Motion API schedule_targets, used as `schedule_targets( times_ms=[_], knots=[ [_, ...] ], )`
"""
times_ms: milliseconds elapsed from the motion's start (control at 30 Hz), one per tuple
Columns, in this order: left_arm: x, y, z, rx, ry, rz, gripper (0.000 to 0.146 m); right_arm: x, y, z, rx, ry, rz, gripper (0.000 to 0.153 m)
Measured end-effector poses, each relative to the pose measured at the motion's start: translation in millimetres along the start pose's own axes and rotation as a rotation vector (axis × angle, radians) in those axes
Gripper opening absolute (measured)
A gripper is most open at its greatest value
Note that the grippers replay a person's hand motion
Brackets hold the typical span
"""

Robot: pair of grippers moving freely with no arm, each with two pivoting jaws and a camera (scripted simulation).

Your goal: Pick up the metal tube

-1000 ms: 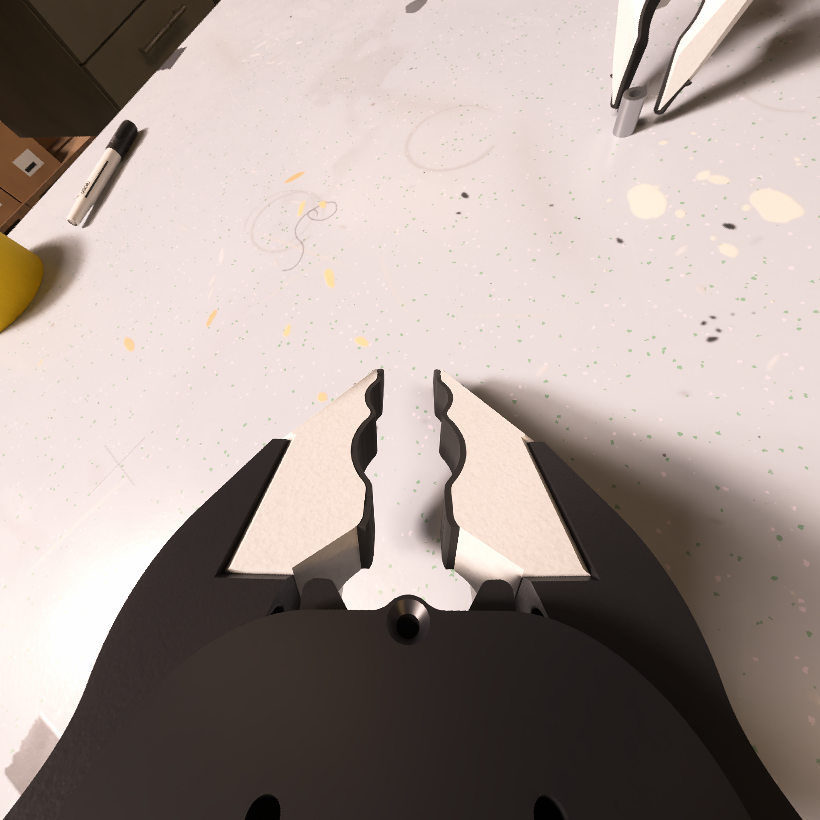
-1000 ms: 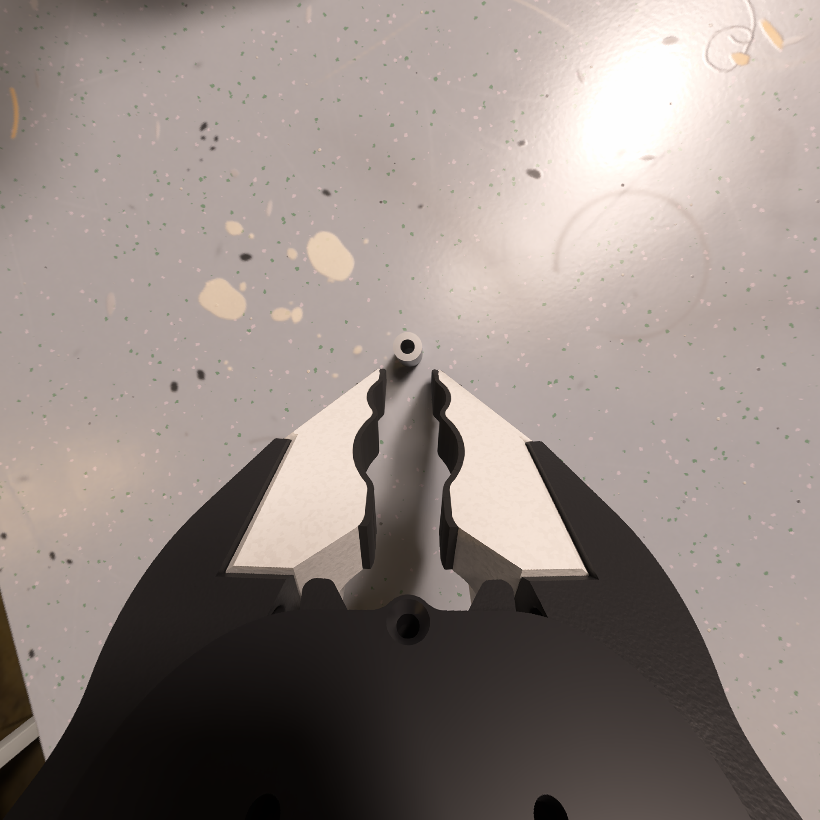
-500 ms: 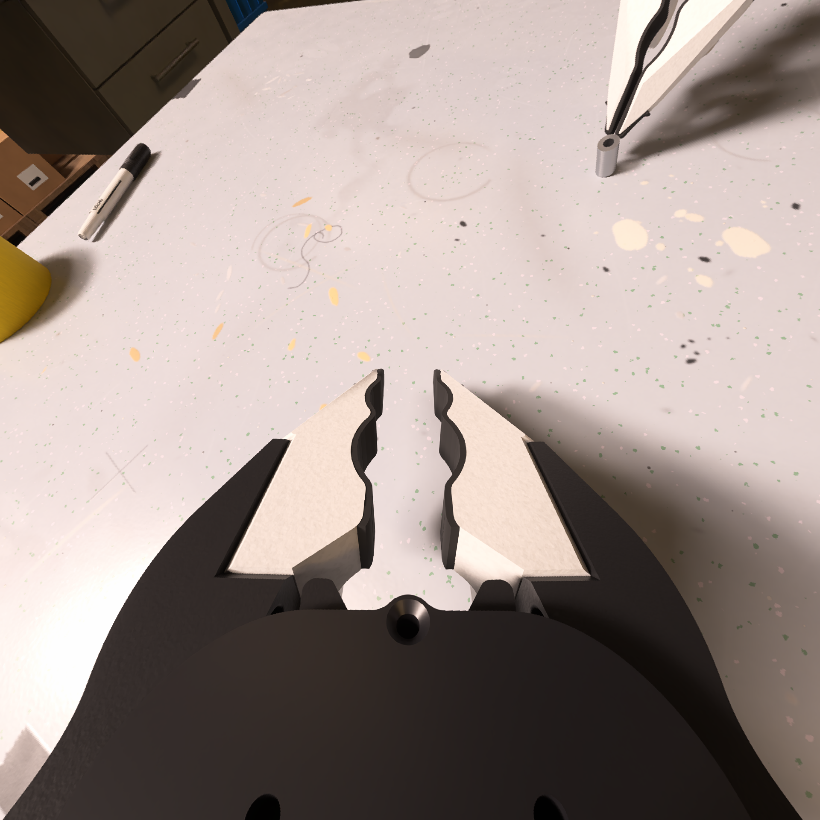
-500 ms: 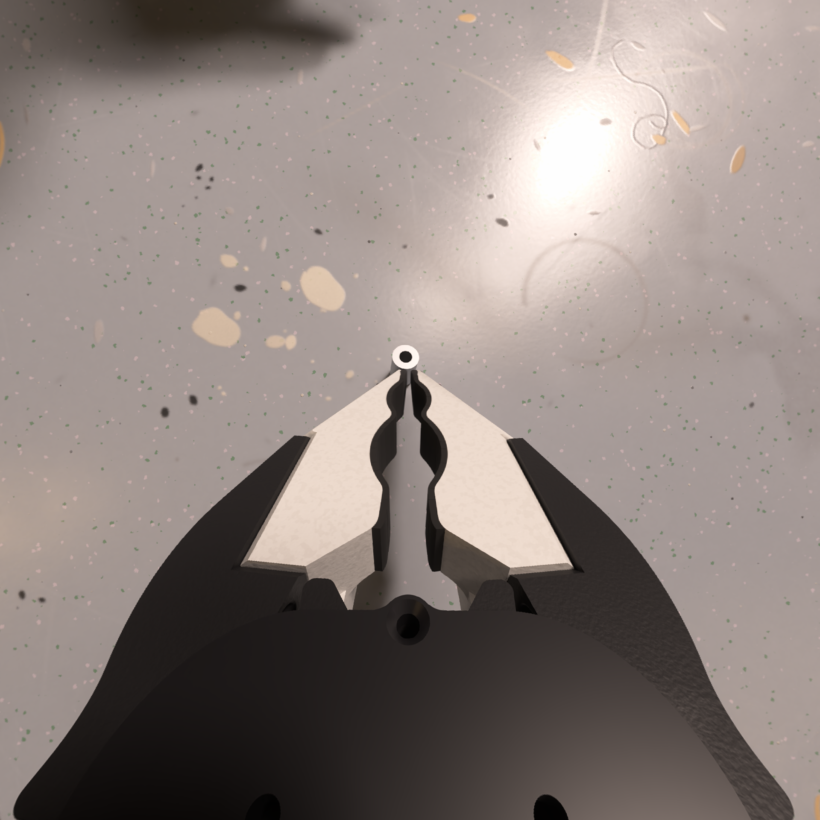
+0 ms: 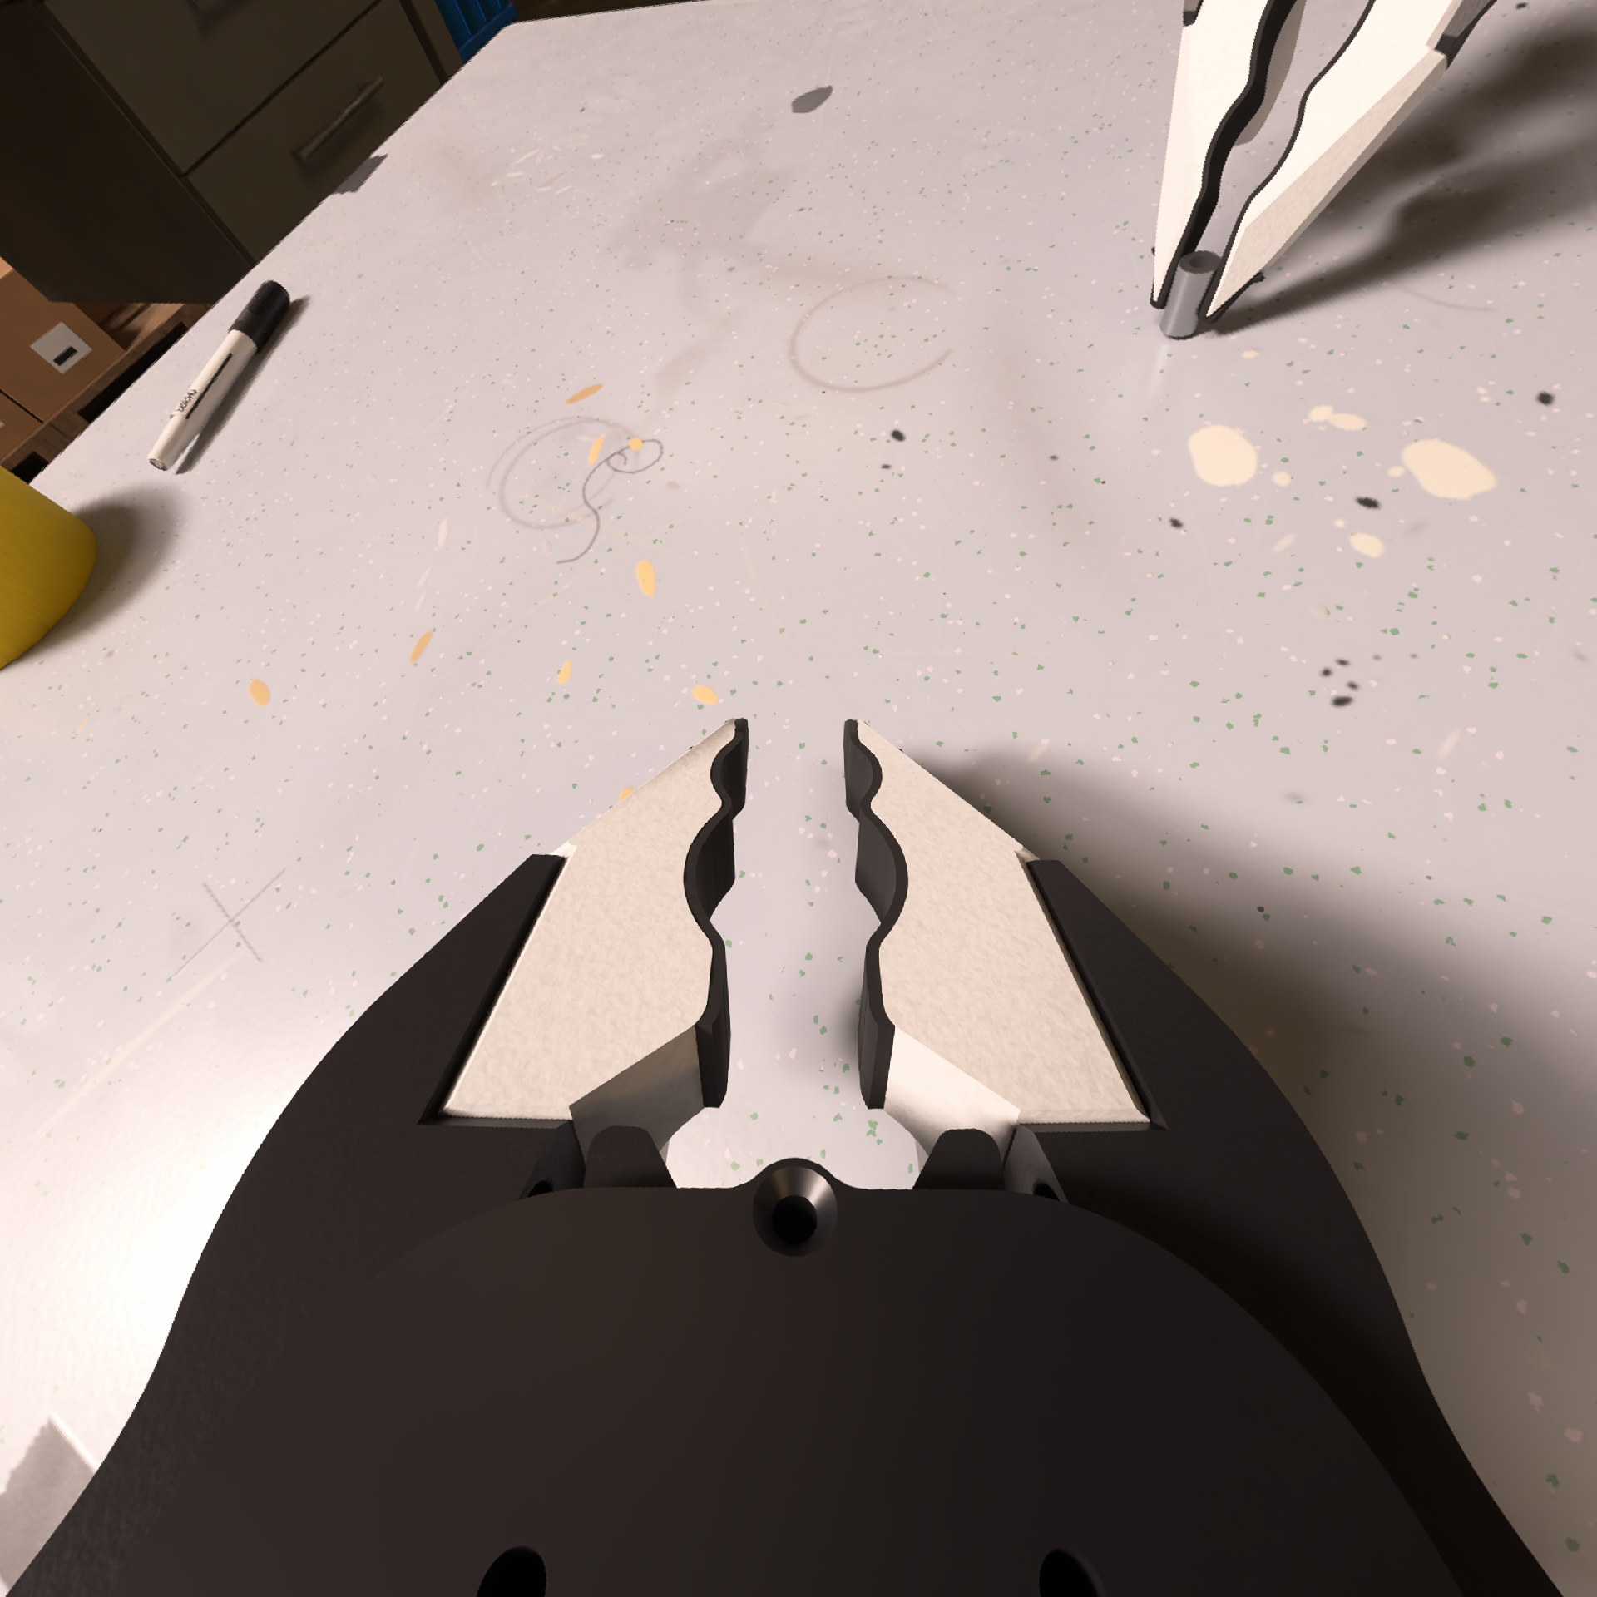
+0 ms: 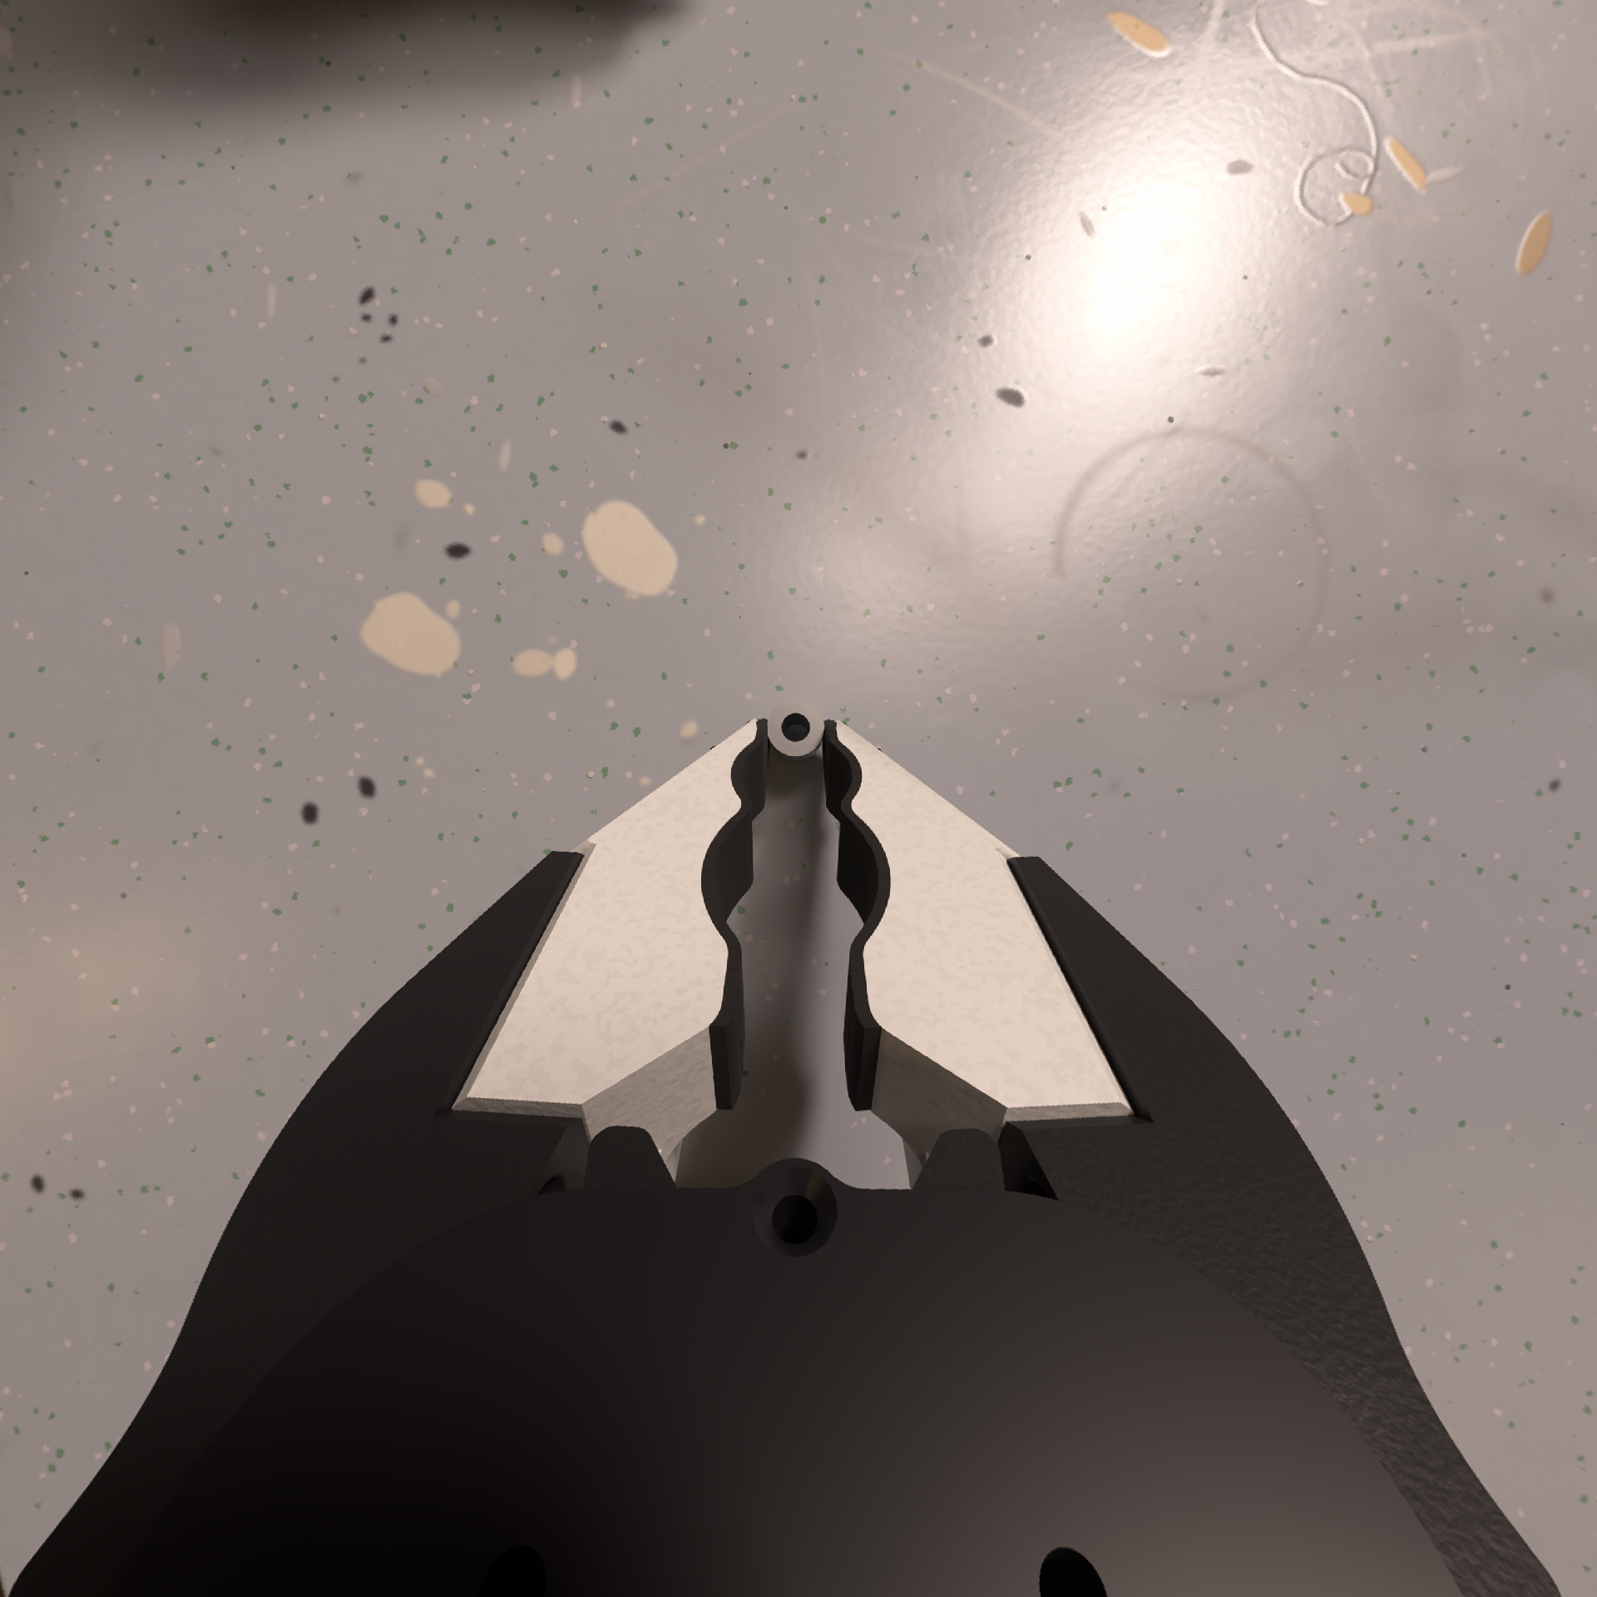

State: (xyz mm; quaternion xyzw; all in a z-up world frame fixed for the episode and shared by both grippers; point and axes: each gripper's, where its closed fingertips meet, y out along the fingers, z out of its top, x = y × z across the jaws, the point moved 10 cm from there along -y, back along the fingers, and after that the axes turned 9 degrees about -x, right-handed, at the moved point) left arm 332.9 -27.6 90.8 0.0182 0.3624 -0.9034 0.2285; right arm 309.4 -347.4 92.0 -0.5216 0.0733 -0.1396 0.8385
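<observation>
**Right wrist view: fingertips pinch the tube from above**

Right wrist view looks straight down the right gripper, whose fingertips press both sides of the metal tube, seen end-on with its bore showing. Only the tips meet it; farther back the jaws stand apart.

From the left wrist view, the same tube stands upright at far right, its lower end at the speckled table; whether it touches I cannot tell. The left gripper hovers near, jaws partly parted, holding nothing. A yellow container sits at the left edge, contents hidden. Beyond it lies a marker.
</observation>
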Motion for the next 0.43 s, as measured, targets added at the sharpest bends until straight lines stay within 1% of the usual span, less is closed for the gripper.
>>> schedule_targets(
  times_ms=[100,267,433],
  knots=[
    [0.3,-0.5,0.7,0.005,-0.002,0.001,0.022,0.4,-5.0,1.5,0.032,-0.001,-0.010,0.012],
    [2.2,-4.1,5.2,0.055,-0.031,-0.030,0.022,-1.8,-14.7,11.8,0.162,-0.017,-0.017,0.012],
    [6.9,-3.8,10.6,0.081,-0.022,-0.045,0.022,0.6,-18.6,21.0,0.174,-0.058,-0.036,0.012]
  ],
)
